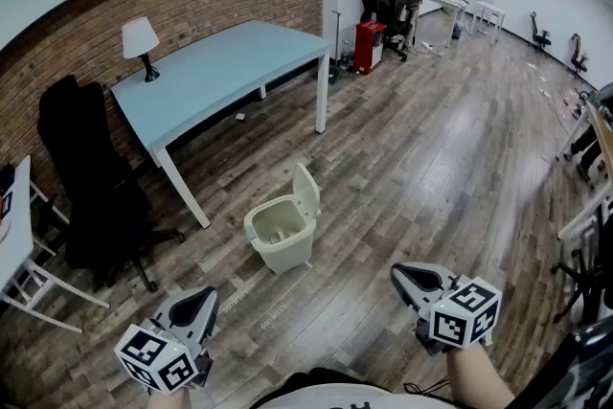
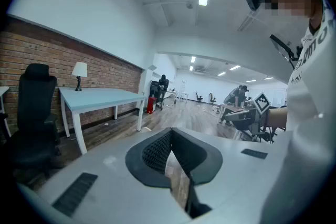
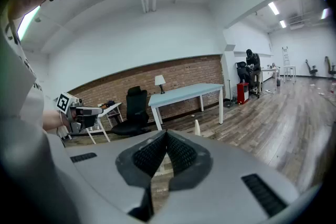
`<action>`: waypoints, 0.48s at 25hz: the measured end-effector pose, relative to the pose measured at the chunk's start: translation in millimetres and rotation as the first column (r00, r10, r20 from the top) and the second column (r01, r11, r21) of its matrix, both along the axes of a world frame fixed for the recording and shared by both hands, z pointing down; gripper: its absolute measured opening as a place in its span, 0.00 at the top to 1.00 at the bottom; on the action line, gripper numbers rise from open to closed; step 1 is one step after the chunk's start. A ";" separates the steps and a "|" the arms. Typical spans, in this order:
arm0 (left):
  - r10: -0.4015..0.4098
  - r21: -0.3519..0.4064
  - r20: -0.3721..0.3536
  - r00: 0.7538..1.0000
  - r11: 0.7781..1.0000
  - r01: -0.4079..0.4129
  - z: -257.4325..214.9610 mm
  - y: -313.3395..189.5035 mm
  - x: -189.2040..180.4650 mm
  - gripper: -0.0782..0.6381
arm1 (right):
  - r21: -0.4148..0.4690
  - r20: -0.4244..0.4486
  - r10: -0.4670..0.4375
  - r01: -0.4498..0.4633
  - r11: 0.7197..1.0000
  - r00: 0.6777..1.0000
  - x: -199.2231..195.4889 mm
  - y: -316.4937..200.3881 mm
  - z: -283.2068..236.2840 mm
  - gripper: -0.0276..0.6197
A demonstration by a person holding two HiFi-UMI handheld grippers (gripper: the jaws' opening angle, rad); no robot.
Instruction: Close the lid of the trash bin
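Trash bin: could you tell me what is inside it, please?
The lid stands open. Inside the trash bin only the pale inner wall shows. The near rim hides the bottom, so any contents cannot be told.

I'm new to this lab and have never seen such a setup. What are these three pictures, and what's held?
No robot: a person carries two hand-held two-jaw tools, the left tool and the right tool. The head view comes from a camera on the person's head, looking down. The other two come from cameras riding on each tool, looking along its jaws. Both tools are shut and hold nothing. On the floor stands a cream trash bin, its lid standing open. Behind it are a light blue table with a lamp and a black chair.
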State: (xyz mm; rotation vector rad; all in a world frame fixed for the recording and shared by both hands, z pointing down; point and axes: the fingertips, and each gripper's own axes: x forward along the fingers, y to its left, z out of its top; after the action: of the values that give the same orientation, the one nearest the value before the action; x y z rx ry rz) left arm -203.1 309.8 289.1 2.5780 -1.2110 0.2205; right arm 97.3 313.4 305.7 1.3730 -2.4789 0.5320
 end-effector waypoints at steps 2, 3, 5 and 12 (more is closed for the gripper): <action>0.004 0.001 0.000 1.000 1.000 -0.004 -0.2 -2.8 -1.5 0.88 | 0.002 -0.002 0.005 -0.005 1.000 1.000 -0.5 -2.7 -0.7 0.95; 0.005 0.001 -0.002 1.000 1.000 -0.005 -0.1 -4.3 -2.5 0.88 | 0.003 -0.003 0.007 -0.007 1.000 1.000 -1.0 -4.1 -0.7 0.95; 0.005 -0.001 -0.009 1.000 1.000 -0.005 0.9 -7.3 -5.2 0.88 | 0.003 -0.003 0.011 -0.011 1.000 1.000 -2.8 -6.6 -0.2 0.95; 0.043 0.002 -0.003 0.999 0.999 -0.043 5.8 -14.4 -9.8 0.88 | 0.018 0.030 0.044 -0.045 0.999 0.999 -12.4 -13.2 0.6 0.95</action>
State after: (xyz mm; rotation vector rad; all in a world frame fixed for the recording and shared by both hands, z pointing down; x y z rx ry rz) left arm -212.9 295.4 294.9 2.6071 -1.1561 0.2239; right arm 84.9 300.2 306.4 1.4404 -2.4876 0.5434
